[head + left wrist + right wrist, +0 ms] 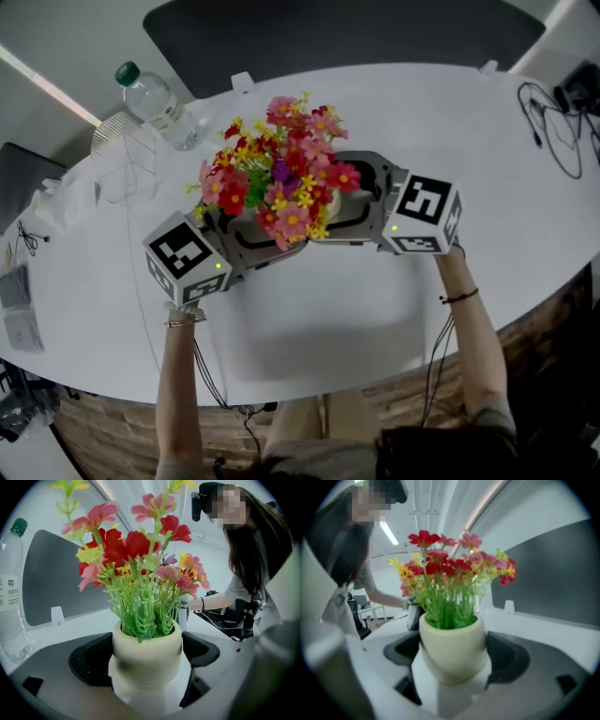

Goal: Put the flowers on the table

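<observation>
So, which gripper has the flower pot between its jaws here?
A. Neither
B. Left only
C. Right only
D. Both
D: the pot sits between the jaws of the left gripper in its own view. It also sits between those of the right gripper in that view, and both pairs of jaws are against its sides.

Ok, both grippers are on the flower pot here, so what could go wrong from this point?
The round, smooth pot is clamped by the left gripper and the right gripper; an uneven release could tip it under the tall flowers. In the head view the flowers hide the pot, so its base may be placed blind. The water bottle stands close behind and could be knocked.
</observation>
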### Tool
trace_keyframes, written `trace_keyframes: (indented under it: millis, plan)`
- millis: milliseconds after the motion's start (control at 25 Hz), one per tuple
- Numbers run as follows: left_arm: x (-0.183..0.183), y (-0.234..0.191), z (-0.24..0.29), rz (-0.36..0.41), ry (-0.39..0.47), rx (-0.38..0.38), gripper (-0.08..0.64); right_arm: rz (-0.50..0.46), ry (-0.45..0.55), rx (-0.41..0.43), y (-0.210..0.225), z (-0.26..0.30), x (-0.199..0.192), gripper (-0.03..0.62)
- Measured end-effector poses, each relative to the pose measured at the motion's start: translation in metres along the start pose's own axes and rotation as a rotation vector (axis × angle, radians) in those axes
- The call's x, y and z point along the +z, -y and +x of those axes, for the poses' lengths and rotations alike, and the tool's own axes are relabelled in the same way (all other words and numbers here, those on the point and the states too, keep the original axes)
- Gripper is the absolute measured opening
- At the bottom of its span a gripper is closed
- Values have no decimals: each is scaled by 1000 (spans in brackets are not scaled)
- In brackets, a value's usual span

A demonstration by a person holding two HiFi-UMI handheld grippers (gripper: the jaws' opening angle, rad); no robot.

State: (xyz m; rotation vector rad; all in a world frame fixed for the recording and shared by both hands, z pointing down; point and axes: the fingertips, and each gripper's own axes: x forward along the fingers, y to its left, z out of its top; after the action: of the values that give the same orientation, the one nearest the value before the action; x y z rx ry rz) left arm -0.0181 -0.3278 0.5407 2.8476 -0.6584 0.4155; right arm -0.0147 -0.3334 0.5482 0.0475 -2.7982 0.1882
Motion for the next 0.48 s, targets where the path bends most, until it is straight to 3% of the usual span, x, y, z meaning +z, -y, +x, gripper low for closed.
trace_keyframes:
  millis: [480]
  plan:
    - [-6, 1, -3, 55, -18, 41, 460, -44, -47, -58, -1, 2, -5, 457]
